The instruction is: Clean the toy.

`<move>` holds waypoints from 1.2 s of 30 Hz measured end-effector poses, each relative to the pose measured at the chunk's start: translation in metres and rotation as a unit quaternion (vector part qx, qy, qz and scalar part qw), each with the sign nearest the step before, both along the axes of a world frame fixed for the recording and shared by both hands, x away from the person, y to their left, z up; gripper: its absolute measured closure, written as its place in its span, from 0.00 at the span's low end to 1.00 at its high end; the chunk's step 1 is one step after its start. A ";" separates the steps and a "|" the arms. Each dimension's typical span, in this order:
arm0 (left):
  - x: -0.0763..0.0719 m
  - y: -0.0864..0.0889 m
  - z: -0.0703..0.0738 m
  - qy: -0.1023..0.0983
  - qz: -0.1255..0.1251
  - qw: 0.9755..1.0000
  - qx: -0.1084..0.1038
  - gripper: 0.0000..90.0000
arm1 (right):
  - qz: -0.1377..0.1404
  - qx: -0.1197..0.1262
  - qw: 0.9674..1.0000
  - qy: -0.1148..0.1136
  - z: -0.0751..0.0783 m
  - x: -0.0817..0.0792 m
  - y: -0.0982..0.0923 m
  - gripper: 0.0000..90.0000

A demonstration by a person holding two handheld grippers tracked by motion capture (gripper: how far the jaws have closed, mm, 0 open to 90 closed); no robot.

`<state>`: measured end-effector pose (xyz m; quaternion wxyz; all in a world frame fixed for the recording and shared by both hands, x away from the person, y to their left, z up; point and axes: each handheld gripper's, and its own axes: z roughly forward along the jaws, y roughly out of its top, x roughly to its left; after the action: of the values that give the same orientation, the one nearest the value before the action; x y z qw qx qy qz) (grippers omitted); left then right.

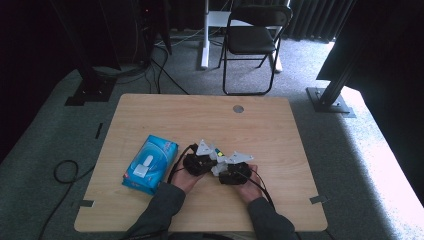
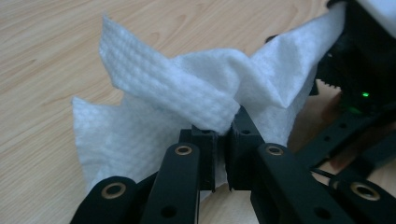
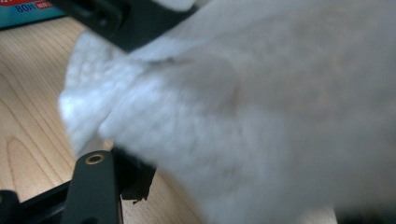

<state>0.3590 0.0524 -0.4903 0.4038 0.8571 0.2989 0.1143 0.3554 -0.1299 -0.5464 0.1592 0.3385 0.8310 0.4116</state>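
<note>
There are two grippers, one white tissue sheet, one blue tissue pack, one wooden counter (image 1: 165, 112) and, on the floor beyond it, one black folding chair (image 1: 252, 37). In the high view the left gripper (image 1: 206, 159) and the right gripper (image 1: 226, 170) sit close together near the front middle of the counter, each in one of the person's hands, with the blue tissue pack (image 1: 150, 164) lying just to the left of the left hand. In the left gripper view the white tissue sheet (image 2: 187, 98) is bunched right at the fingertips: a twisted fold of it runs down into the narrow slit between the two black fingers (image 2: 205, 140), which are pressed together and pinch that fold, while the rest of the sheet fans out over the counter to the left and rises to the right toward the other gripper's dark body. In the right gripper view the same sheet (image 3: 261, 116) hangs blurred and very close, draped across the fingers; one black finger (image 3: 93, 186) shows at the lower left, under the sheet's edge, the other is covered, so the frames do not show whether this pair pinches the tissue or stands spread around it. A corner of the blue pack (image 3: 28, 11) shows at the top left there.
</note>
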 end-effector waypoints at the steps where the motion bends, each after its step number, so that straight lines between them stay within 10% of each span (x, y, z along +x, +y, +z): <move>1: -0.001 -0.001 0.000 0.000 -0.005 1.000 -0.001 0.93 | 0.000 0.000 1.000 0.000 0.000 0.000 0.000 0.38; 36: 0.030 0.018 0.001 -0.007 0.059 0.998 0.019 0.92 | 0.000 -0.002 1.000 0.001 0.000 -0.001 0.000 0.38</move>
<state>0.3888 0.0708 -0.4893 0.3826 0.8445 0.3437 0.1497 0.3548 -0.1302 -0.5464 0.1587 0.3383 0.8320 0.4100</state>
